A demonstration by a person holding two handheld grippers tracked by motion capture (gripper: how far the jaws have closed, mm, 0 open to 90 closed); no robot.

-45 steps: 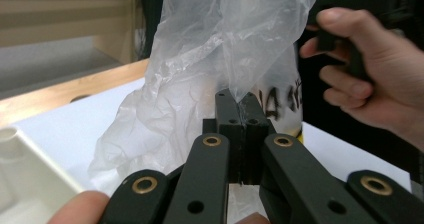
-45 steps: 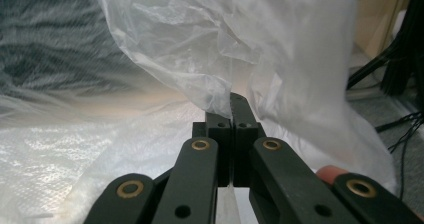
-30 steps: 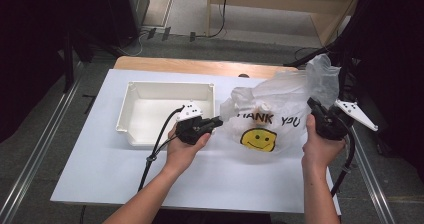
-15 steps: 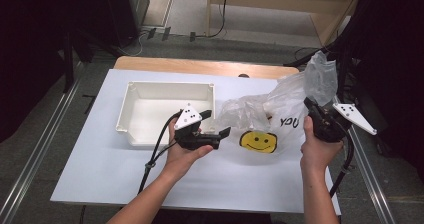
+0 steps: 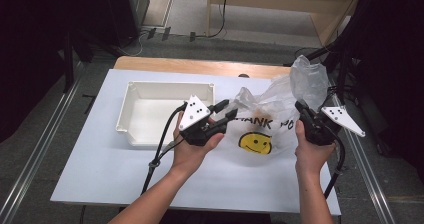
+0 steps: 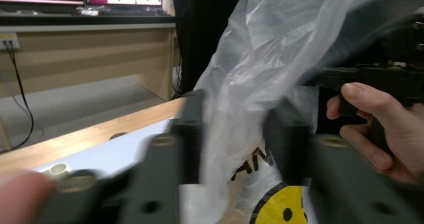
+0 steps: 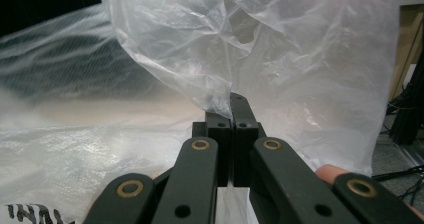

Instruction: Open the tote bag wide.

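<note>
Bag (image 5: 270, 121) sits at the desk's (image 5: 100, 174) right half, just right of the tray (image 5: 150, 109), stretched left-right between both grippers, mouth end lifted toward the right edge. Right gripper (image 5: 301, 105): jaws clamped tight on bag film (image 7: 220, 74), clear in its own view. Left gripper (image 5: 224, 109): jaws have just been closing, film (image 6: 225, 134) between them with a gap left; contact unclear. High view adds the smiley print (image 5: 255, 143).
</note>
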